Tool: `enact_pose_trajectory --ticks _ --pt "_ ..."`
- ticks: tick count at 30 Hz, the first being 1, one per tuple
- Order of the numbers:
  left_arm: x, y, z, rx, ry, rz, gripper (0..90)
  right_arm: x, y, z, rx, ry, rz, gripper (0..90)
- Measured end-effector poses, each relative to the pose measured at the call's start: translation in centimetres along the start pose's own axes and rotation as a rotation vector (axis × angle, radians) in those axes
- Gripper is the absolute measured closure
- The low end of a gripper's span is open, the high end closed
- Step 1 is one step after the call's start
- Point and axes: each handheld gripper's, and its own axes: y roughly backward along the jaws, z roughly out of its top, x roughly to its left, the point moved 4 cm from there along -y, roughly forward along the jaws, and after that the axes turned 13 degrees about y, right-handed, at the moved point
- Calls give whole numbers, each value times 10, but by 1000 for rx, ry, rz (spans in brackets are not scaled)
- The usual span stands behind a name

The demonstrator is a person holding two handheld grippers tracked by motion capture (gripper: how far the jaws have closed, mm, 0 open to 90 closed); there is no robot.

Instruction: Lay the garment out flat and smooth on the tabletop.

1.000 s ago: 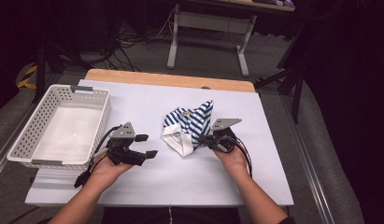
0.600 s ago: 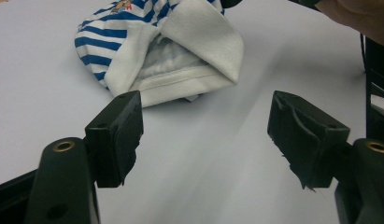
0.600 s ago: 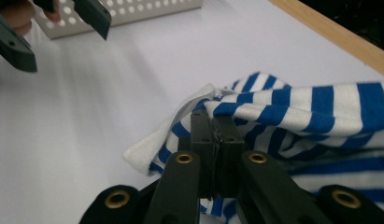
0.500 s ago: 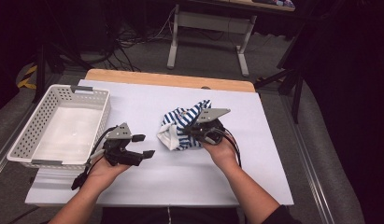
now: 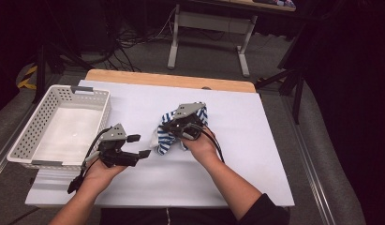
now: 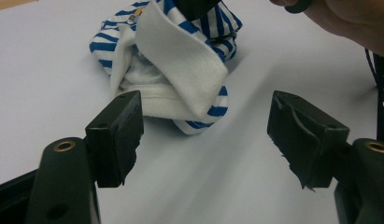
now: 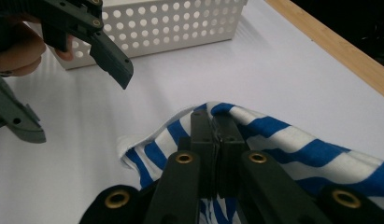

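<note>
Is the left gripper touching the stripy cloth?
Apart. In the left gripper view, the left gripper is open, with bare white table between it and the stripy cloth.

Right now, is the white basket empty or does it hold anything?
Empty. The white basket shows a bare floor in the high view; the striped cloth lies outside it on the table.
</note>
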Motion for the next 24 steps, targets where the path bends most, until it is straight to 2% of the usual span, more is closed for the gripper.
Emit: enact_pose_trajectory --ticks 9,13,16,18,24 --pt "2 -1 -1 2 9 1 281 5 -29 -3 49 -3 33 885" --pt "2 -2 0 0 8 0 280 8 -35 -5 64 0 42 861" --pt "2 -3 1 -1 9 -5 280 11 -30 -6 62 -2 48 800" --pt "2 -4 1 3 4 -8 279 12 -25 -8 65 8 44 720" --pt "1 -7 2 4 4 -11 278 17 0 -16 45 -15 37 626"
